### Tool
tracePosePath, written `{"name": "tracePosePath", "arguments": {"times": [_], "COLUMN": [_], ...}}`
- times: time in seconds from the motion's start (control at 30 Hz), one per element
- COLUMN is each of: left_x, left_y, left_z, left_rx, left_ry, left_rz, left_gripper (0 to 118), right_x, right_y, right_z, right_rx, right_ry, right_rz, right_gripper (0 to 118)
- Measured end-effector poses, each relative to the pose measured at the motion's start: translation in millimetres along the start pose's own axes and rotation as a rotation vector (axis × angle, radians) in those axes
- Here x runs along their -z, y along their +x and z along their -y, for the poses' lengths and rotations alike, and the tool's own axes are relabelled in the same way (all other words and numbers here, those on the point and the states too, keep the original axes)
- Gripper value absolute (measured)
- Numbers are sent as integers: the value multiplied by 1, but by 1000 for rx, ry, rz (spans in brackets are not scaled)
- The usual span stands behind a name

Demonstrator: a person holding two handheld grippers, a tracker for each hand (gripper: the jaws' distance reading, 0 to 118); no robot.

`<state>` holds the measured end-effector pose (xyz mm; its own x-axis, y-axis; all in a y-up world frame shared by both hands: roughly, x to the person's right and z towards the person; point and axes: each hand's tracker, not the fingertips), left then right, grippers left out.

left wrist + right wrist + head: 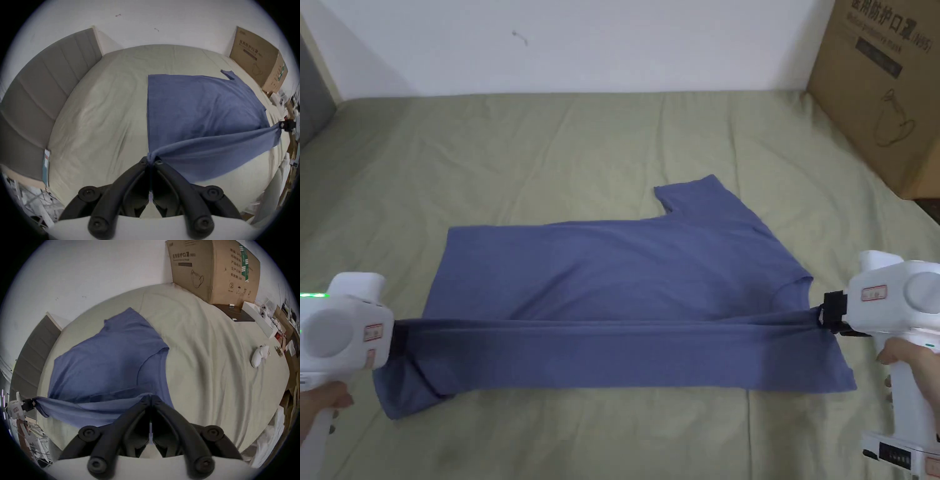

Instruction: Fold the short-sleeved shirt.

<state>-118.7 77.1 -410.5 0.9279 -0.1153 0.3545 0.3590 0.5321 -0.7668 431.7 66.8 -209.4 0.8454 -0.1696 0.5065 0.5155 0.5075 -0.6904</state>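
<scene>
Shirt [625, 275] near edge stretched taut, pinched by left tool [150, 160] and right tool [150, 396].

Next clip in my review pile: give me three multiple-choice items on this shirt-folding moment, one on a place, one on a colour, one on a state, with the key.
1. Where does the cardboard box stand?
A. at the bed's far right corner
B. in the middle of the bed
C. on top of the shirt

2. What colour is the shirt?
A. red
B. blue
C. white

3. What is the left gripper doing?
A. open above the bed
B. lying on the bed
C. shut on the shirt

Key: A, it sits against the wall beyond the shirt's right side; B, the cloth is blue on the green bed sheet; C, cloth bunches between its closed jaws, as with the right gripper, and the near edge stretches taut between them.
</scene>
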Motion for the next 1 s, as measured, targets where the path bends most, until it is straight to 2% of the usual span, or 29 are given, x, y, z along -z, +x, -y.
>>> {"name": "tracePosePath", "arguments": {"times": [0.1,0.13,0.17,0.2,0.23,0.27,0.47,0.53,0.6,0.63,0.67,0.7,0.8,0.93,0.97,1.0], "left_x": [32,37,41,42,43,41,5,-12,-25,-28,-30,-29,-26,-25,-25,-23], "left_y": [4,4,6,6,6,4,-9,-10,-10,-8,-6,-4,0,-4,-6,-9], "left_z": [-13,-12,-12,-9,-7,-2,27,39,51,59,67,74,96,103,101,97], "left_rx": [-18,-38,-46,-51,-54,-58,-147,-171,-169,-167,-159,-146,-139,-173,-185,-193], "left_ry": [-28,-37,-40,-43,-46,-49,-25,-10,-8,-11,-25,-37,-70,-48,-29,-27], "left_rz": [-3,-4,-4,-11,-13,-5,22,62,85,91,101,100,90,97,84,72], "left_gripper": [6,17,45,71,95,109,107,101,74,53,19,0,0,1,20,44], "right_x": [26,30,33,34,34,32,-2,-14,-24,-25,-27,-26,-15,-2,-1,0], "right_y": [-4,-5,-4,-3,-1,-1,-16,-27,-40,-45,-54,-62,-77,-89,-88,-87], "right_z": [-3,-2,-1,1,2,4,19,27,38,45,55,63,90,113,115,117], "right_rx": [-11,-10,2,22,37,39,-61,-99,-131,-159,-192,-222,-309,-311,-284,-252], "right_ry": [-44,-44,-51,-54,-53,-49,17,32,38,29,33,32,1,-50,-56,-65], "right_rz": [29,30,37,39,31,33,27,9,-39,-80,-98,-78,-71,-91,-104,-120], "right_gripper": [0,0,9,26,49,62,61,61,59,51,19,0,0,0,0,0]}}
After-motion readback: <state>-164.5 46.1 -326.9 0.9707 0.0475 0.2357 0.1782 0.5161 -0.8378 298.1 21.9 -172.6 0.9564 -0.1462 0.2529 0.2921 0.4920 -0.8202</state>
